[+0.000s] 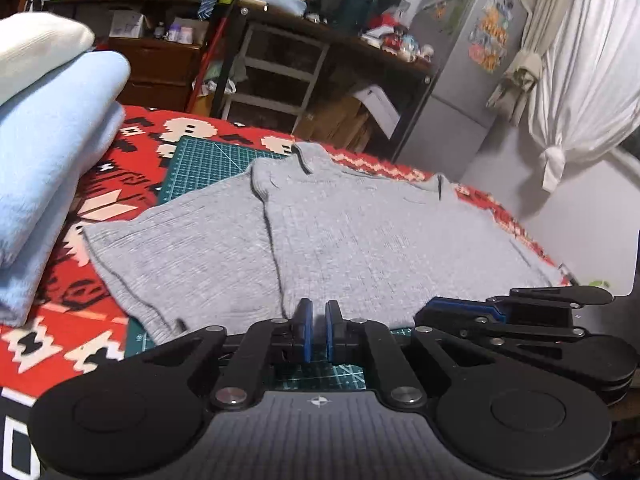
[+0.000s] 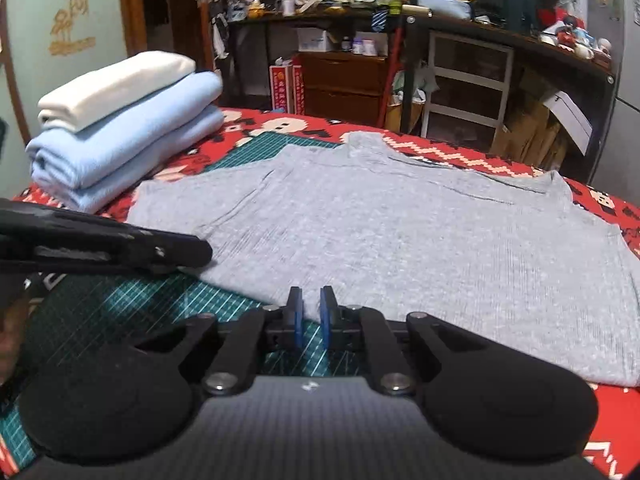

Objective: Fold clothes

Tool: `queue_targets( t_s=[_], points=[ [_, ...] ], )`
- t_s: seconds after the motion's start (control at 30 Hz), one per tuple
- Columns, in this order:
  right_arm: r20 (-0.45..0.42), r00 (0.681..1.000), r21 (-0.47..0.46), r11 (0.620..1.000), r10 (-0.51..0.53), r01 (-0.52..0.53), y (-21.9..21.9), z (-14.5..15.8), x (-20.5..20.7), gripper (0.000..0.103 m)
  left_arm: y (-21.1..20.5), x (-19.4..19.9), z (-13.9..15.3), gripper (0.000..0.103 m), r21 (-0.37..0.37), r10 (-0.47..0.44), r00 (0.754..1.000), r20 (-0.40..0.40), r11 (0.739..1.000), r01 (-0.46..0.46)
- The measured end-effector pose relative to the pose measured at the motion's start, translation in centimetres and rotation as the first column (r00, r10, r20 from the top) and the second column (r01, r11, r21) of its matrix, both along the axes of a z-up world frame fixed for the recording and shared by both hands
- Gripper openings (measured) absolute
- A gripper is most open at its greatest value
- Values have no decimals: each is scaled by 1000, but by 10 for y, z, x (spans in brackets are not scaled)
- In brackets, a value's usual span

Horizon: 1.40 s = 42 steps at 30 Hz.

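The left claw [image 1: 316, 330] sits low at the near hem of a grey sweater [image 1: 360, 240], its two blue pads [image 1: 307, 332] drawn close with only a narrow slit between them and nothing caught in it; whether the tips touch the knit cannot be told. The right claw [image 2: 311, 318] takes the same pose further along the same hem, pads [image 2: 298, 324] nearly together and empty, hovering over the edge where cloth meets the green cutting mat [image 2: 120, 300]. Each claw appears in the other's view as a black linkage at the side. The grey sweater lies spread flat, front down or up not clear, collar toward the far side, one sleeve folded in across the body on the left. It rests partly on the cutting mat, which in turn lies on a red patterned cloth [image 2: 440, 148] covering the bench. At the far left corner stands a stack of folded clothes [image 2: 120, 128]: two pale blue pieces below, a white one on top, just beside the sweater's sleeve. Beyond the bench are cluttered shelves [image 2: 340, 16], a grey fridge [image 1: 460, 60], and a white curtain [image 1: 580, 60] knotted low.
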State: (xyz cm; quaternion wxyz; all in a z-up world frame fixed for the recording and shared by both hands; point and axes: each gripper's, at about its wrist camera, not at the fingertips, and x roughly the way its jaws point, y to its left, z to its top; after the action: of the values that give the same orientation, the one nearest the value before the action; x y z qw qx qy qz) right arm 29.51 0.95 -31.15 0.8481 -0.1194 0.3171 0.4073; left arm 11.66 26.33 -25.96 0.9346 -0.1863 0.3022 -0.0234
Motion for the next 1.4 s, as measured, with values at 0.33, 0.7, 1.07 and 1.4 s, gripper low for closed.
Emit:
queue_targets(
  t_s=[0.33, 0.7, 1.07, 1.4],
  points=[
    [-22, 998, 4, 999, 52, -52, 35, -2, 1, 11, 1, -7, -3, 7, 13, 6, 1000, -8, 1000, -6],
    [-7, 1000, 64, 998, -18, 18, -10, 11, -12, 43, -8, -17, 6, 33, 55, -21, 1000, -11, 998, 21],
    [21, 988, 89, 984, -155, 152, -93, 27, 12, 102, -49, -2, 44, 95, 231, -95, 992, 81, 970, 74],
    [66, 963, 40, 965, -262, 260, -122, 27, 75, 103, -66, 81, 22, 98, 235, -91, 995, -32, 967, 96]
  ],
)
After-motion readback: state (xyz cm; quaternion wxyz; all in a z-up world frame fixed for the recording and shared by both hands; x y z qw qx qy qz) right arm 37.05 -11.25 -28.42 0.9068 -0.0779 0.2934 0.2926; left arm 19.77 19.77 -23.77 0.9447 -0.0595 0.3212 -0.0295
